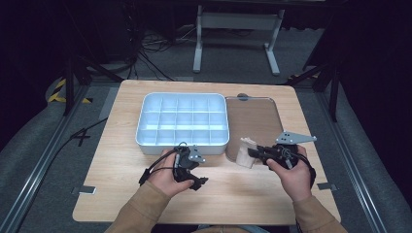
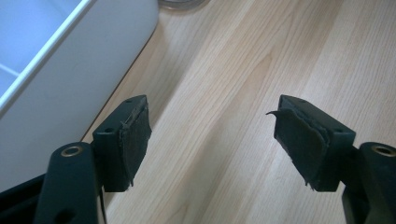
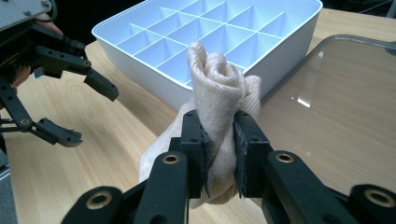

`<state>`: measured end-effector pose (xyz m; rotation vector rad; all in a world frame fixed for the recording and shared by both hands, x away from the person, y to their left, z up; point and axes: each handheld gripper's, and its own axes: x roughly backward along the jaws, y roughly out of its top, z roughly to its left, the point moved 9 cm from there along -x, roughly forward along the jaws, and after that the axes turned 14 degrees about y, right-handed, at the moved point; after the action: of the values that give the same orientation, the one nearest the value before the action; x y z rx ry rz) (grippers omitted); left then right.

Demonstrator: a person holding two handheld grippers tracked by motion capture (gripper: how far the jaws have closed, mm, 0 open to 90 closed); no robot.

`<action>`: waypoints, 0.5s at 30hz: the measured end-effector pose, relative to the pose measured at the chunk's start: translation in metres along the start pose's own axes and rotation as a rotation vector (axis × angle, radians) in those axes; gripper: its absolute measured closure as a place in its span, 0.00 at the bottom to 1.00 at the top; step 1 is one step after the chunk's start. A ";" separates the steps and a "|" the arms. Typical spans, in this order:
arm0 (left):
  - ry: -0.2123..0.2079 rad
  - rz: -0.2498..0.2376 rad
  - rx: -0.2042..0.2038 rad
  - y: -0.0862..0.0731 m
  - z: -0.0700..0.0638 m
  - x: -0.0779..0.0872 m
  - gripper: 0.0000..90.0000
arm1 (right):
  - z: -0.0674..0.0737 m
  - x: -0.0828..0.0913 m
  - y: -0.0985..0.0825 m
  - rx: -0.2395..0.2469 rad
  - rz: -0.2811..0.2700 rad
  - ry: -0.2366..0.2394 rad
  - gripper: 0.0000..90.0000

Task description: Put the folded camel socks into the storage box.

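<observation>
Where pinched, rolled cloth (image 3: 219, 112) between right gripper (image 3: 219, 154) jaws.

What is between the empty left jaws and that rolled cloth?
Only bare wooden table, seen in the right gripper view, separates the left gripper from the rolled cloth.

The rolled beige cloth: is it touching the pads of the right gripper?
Touching. In the right gripper view, both pads of the right gripper press the rolled beige cloth.

A lab or recording studio, not a home: the small wooden surface (image 1: 243, 194) stands in a dark, black-curtained space on grey carpet (image 1: 43, 145), framed by metal rails (image 1: 39, 165), with loose cables (image 1: 155, 58), hazard tape (image 1: 58, 90) and a bare white desk frame (image 1: 235, 29) beyond its far edge.
</observation>
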<state>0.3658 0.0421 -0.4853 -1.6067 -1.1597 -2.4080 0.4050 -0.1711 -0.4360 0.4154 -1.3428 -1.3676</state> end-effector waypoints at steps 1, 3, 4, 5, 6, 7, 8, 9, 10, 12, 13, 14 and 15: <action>0.000 0.000 0.000 0.000 0.000 0.000 0.31 | 0.000 0.000 0.000 0.000 0.000 0.000 0.85; 0.008 -0.004 0.014 -0.003 0.002 0.003 0.31 | -0.001 -0.002 0.003 0.006 0.002 0.005 0.85; 0.007 -0.014 0.020 -0.004 0.003 0.005 0.30 | -0.002 -0.003 0.003 0.014 0.005 0.005 0.85; 0.002 -0.029 0.025 -0.004 0.003 0.006 0.30 | -0.002 -0.004 0.005 0.016 0.004 0.009 0.85; 0.002 -0.029 0.025 -0.004 0.003 0.006 0.30 | -0.002 -0.005 0.005 0.024 0.006 0.010 0.85; -0.008 -0.042 0.031 -0.004 0.003 0.009 0.30 | -0.002 -0.005 0.005 0.024 0.006 0.010 0.85; -0.006 -0.055 0.043 -0.006 0.006 0.014 0.30 | -0.002 -0.007 0.007 0.037 0.009 0.025 0.85; -0.006 -0.055 0.043 -0.006 0.006 0.014 0.29 | -0.002 -0.007 0.007 0.037 0.009 0.025 0.85; -0.008 -0.061 0.052 -0.007 0.007 0.016 0.29 | -0.002 -0.008 0.007 0.040 0.009 0.028 0.85; -0.003 -0.063 0.066 -0.010 0.011 0.020 0.29 | -0.002 -0.009 0.010 0.051 0.010 0.036 0.85; 0.005 -0.054 0.073 -0.014 0.013 0.022 0.28 | -0.002 -0.010 0.012 0.048 0.007 0.039 0.85; 0.011 -0.049 0.079 -0.017 0.015 0.023 0.27 | -0.002 -0.011 0.014 0.051 0.008 0.045 0.85; 0.018 -0.044 0.081 -0.019 0.016 0.024 0.27 | -0.003 -0.013 0.017 0.053 0.010 0.050 0.85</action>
<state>0.3599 0.0741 -0.4729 -1.5492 -1.2844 -2.3634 0.4190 -0.1576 -0.4281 0.4750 -1.3412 -1.3074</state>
